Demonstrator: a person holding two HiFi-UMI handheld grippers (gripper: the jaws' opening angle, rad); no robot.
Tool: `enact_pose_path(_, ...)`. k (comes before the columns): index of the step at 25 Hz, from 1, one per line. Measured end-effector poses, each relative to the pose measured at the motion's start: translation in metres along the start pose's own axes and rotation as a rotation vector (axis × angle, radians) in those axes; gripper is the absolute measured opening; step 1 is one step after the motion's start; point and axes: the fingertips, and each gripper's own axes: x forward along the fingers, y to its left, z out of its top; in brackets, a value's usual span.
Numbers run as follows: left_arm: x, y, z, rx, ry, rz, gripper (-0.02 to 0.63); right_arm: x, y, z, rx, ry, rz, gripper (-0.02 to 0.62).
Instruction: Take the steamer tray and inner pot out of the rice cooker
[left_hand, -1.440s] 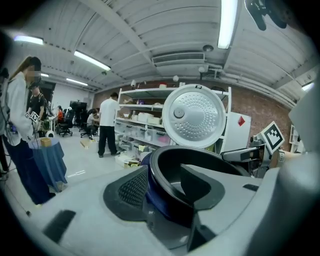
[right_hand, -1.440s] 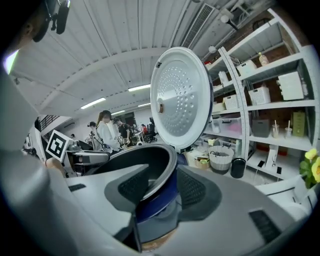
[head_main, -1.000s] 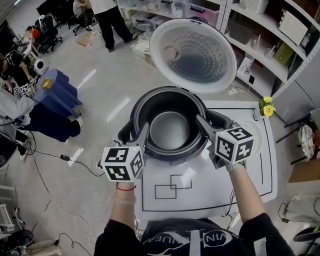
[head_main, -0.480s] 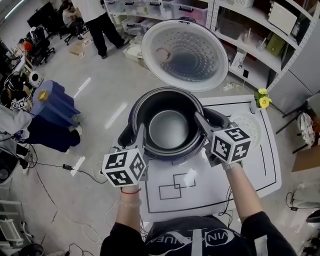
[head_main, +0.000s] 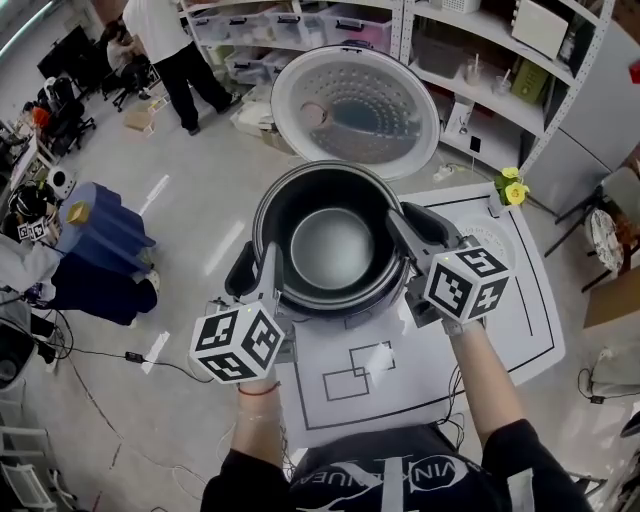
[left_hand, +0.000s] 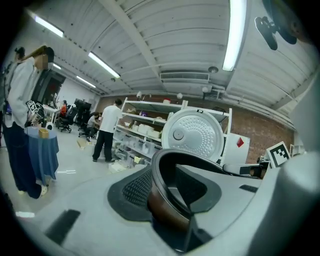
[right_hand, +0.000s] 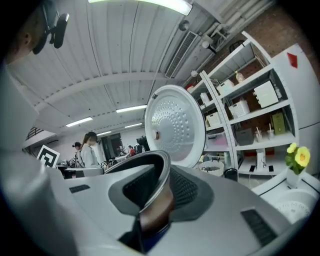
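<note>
Halfway through emptying the cooker (head_main: 240, 276): with the lid (head_main: 355, 105) thrown back behind it, the pot (head_main: 330, 250) is the piece in hand. A white, dotted round piece that looks to be the tray (right_hand: 292, 207) already lies on the table (head_main: 525, 335) just right of the cooker, so that step reads as done. The left gripper (head_main: 272, 268) is clamped on the pot's rim at the cooker's left side, the right gripper (head_main: 398, 236) on the rim at its right side. Both sets of jaws have just been closing, and each gripper view shows the thin metal wall pinched between the pads, one pad inside the pot and one outside. The pot sits in the cooker's well, its rim apparently a little above the cooker's top edge, which suggests a lift begun but far from finished. What remains is to bring it clear of the cooker and set it down on the table. The pot stands upright, mouth open to the ceiling, its axis running straight up out of the cooker. Being round, it has no long side, and any slight tilt cannot be told.
</note>
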Motion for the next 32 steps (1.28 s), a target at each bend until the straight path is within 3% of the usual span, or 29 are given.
enact_pose_path(10,-0.036,-0.037,0.056,0.027,-0.168,0.019,0.126,-0.039,0.023,0.058,-0.026,-0.145,0.072,0.087)
enact_pose_path(18,-0.068,-0.089,0.077,0.044,-0.244,0.008,0.126,-0.089,0.023,0.090,-0.045,-0.204,0.093,0.087)
enact_pose_path(26,-0.082,-0.150,0.058,0.042,-0.237,-0.067,0.126,-0.157,-0.005,0.086,-0.038,-0.222,0.029,0.087)
enact_pose_path(32,-0.068,-0.204,0.027,0.039,-0.173,-0.149,0.126,-0.210,-0.049,0.077,-0.017,-0.222,-0.059,0.087)
